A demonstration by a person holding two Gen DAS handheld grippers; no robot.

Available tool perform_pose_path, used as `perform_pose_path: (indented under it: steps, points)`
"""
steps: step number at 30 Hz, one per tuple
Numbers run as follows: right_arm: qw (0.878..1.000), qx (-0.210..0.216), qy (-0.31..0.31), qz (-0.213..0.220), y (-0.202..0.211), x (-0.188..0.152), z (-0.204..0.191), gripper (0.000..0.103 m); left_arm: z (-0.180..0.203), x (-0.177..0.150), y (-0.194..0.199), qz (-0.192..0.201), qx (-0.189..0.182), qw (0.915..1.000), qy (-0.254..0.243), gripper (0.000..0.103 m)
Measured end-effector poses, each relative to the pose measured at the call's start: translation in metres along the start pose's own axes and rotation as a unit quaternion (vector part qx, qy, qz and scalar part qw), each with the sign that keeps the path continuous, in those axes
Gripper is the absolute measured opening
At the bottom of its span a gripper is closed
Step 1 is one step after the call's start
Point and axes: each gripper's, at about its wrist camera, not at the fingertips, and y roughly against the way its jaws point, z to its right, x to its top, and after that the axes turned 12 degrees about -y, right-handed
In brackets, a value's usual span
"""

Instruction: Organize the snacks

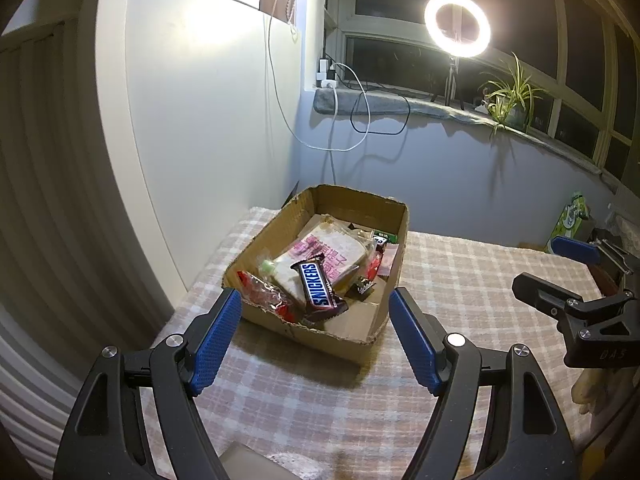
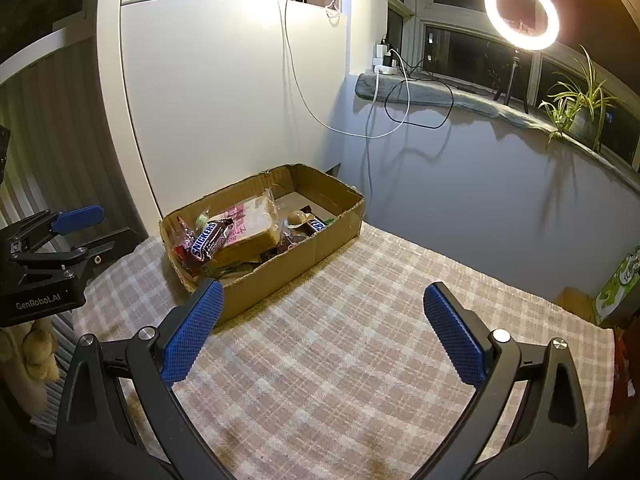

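Although both grippers hang wide open and empty, the task looks close to finished, since every snack in view already lies inside the box and the checked cloth on the desk carries none. The left gripper is released just before the box's near wall, its jaws spread about as wide as that end of the box; the right gripper is likewise released over bare cloth, well apart from the box, with nothing between its pads. The box, an open cardboard tray with torn rims, stands at the far left of the desk against the white cabinet. Within it, a Snickers bar rests on top, tilted across a bag of bread with pink lettering; a red wrapper lies at the near corner, a pale green sweet just beside the bread, and a second Snickers near the far wall with a round brown sweet touching it. Smaller wrapped items crowd the right side but are too small to name. Part of the box floor shows bare toward the near right. What remains, judged from the heap, is tidying within the box, or nothing. A green carton stands at the desk's far right edge; whether it belongs to the task cannot be told.
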Motion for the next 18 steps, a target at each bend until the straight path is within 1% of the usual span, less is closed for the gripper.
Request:
perform_pose_path:
  steps: [18]
  points:
    - [1.0,-0.002,-0.007,-0.001,0.0046,-0.0033,0.001,0.102,0.0091,-0.0001,0.0025,-0.001,-0.002,1.0,-0.005,0.076]
